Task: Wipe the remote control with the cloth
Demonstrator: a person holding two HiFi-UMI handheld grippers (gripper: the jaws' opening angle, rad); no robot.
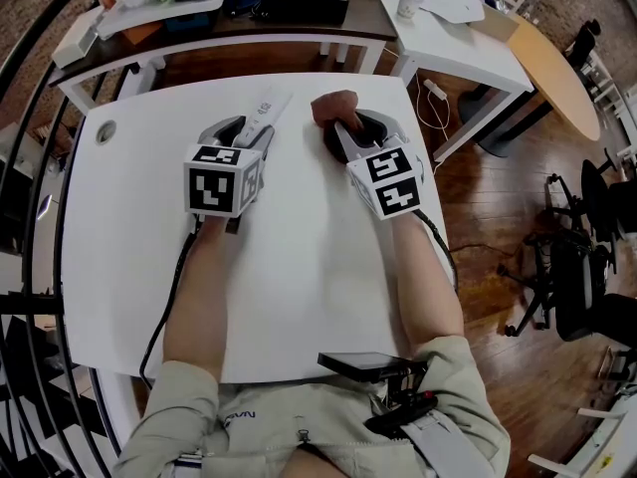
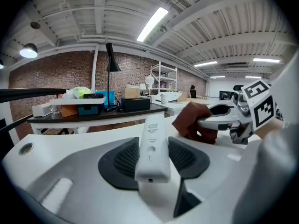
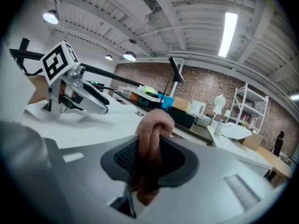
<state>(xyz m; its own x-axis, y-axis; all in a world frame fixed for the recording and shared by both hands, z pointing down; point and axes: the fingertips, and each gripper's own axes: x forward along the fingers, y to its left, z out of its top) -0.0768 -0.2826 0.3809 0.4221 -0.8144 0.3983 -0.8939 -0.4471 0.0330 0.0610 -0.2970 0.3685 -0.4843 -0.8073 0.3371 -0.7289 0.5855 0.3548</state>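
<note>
A long white remote control [image 2: 153,146] lies clamped between the black pads of my left gripper [image 2: 152,158], its far end pointing away over the white table [image 1: 129,227]. In the head view the remote [image 1: 261,114] sticks out past the left gripper [image 1: 242,135] toward the table's far edge. My right gripper [image 3: 150,164] is shut on a bunched brown cloth [image 3: 152,146], which also shows in the head view as a brown cloth [image 1: 333,109] just ahead of the right gripper [image 1: 348,132]. The cloth [image 2: 194,120] sits a little to the right of the remote, apart from it.
A round grommet hole [image 1: 106,132] is in the table's far left corner. Behind the table stands a dark desk [image 1: 259,23] with boxes and a lamp, and a second white table [image 1: 458,38] at the right. A phone [image 1: 366,365] rests at the person's lap.
</note>
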